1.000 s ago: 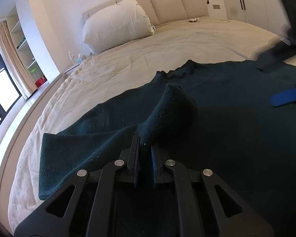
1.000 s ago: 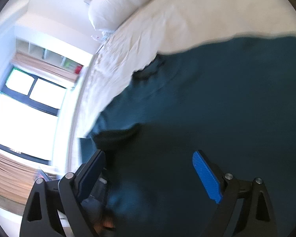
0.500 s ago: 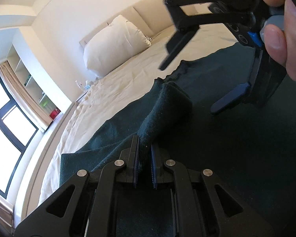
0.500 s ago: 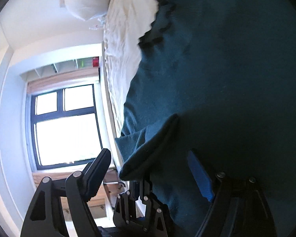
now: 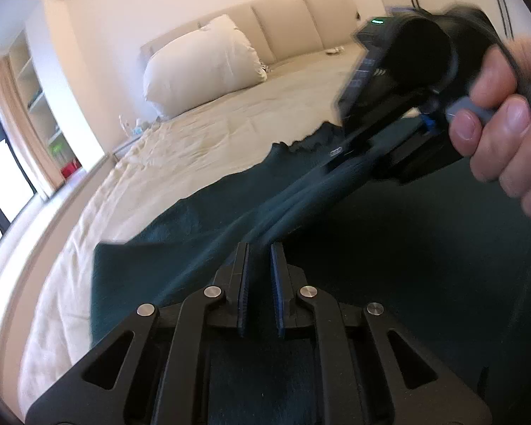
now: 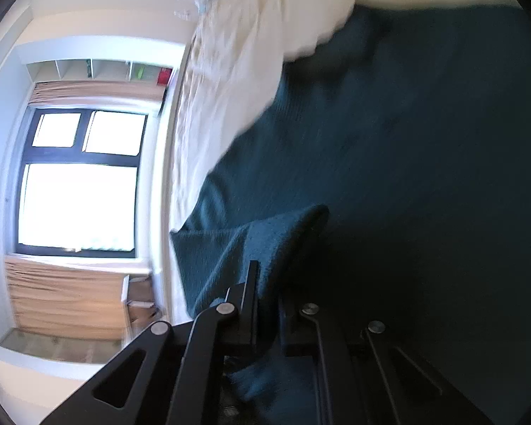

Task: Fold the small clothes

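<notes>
A dark green knitted sweater [image 5: 194, 219] lies spread on the bed. My left gripper [image 5: 259, 248] is at the bottom of the left wrist view, shut on a raised fold of it. The fold runs up and to the right, blurred, to my right gripper [image 5: 311, 191], which a hand [image 5: 506, 134] holds. In the right wrist view the right gripper [image 6: 267, 279] has its jaws closing tight on the same sweater [image 6: 407, 141], and a peaked fold [image 6: 283, 233] rises just beyond its fingers. The cloth between the two grippers is pulled taut.
The cream bed sheet [image 5: 230, 134] stretches beyond the sweater to a large white pillow [image 5: 201, 60] and a padded headboard [image 5: 293, 24]. A window [image 6: 78, 177], a curtain and wall shelves [image 6: 99, 71] stand past the bed's left side.
The right gripper swung in from the right, came down beside the left one and went from wide open to shut on the fold. The fold, slack before, is now stretched between the grippers.
</notes>
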